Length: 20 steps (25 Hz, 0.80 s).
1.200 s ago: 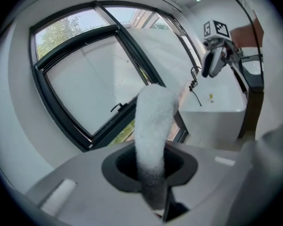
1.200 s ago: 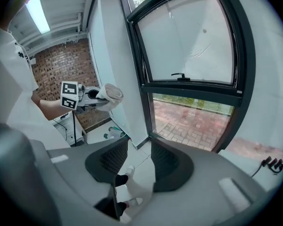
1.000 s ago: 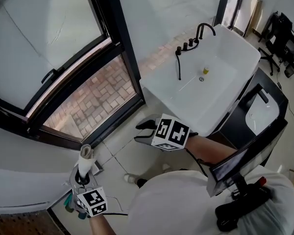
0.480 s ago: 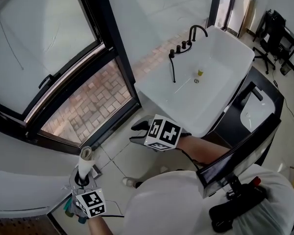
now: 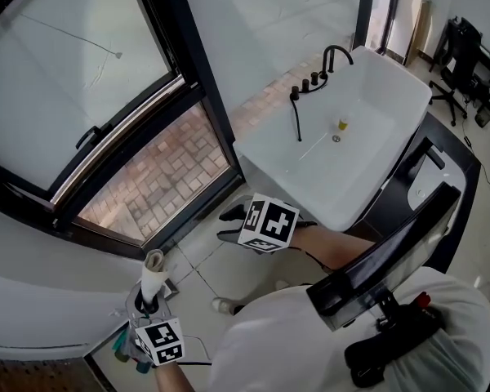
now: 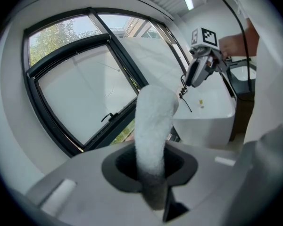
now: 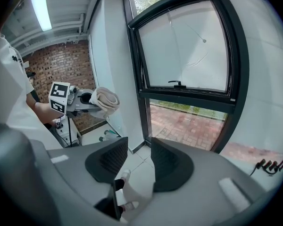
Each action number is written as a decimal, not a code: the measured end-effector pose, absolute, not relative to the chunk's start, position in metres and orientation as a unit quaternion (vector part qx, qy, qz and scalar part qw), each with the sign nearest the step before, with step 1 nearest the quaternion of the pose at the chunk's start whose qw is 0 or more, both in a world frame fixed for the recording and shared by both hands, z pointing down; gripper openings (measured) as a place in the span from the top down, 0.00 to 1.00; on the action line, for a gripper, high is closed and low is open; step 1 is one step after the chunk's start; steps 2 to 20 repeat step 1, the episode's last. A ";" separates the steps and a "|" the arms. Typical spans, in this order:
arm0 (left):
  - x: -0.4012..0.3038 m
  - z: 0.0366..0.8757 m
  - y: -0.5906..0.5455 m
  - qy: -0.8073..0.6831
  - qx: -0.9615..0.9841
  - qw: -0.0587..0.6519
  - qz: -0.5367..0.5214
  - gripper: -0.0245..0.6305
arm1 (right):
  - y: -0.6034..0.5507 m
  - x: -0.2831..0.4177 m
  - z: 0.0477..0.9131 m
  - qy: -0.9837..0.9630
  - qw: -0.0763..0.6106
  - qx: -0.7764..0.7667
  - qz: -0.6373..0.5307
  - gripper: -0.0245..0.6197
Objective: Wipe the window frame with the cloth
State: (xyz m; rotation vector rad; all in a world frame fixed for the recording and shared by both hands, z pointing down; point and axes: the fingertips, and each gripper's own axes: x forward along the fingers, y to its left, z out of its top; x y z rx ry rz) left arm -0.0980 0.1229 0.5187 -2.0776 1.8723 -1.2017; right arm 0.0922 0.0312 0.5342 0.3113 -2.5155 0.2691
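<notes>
Left gripper (image 5: 150,305): held low under the window frame (image 5: 188,64), jaws pointing up, clamped on a rolled white cloth (image 5: 153,268) that stands apart from the frame.
Right gripper (image 5: 228,224): extended near the frame's bottom corner, jaws parted, nothing between.
Tub (image 5: 367,153): right of the frame.
Brick wall (image 7: 68,62): in right gripper view only, behind left gripper.

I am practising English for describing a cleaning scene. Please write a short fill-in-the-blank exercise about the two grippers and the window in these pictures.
1. The left gripper is shut on a rolled ____.
2. The right gripper is open and holds ____.
3. The window frame is ____ in colour.

Missing words: cloth; nothing; black.
</notes>
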 end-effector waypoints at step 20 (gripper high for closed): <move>-0.097 0.519 0.124 0.614 -0.682 0.048 -0.393 0.82 | 0.032 0.090 0.534 -0.944 0.292 0.115 0.100 0.72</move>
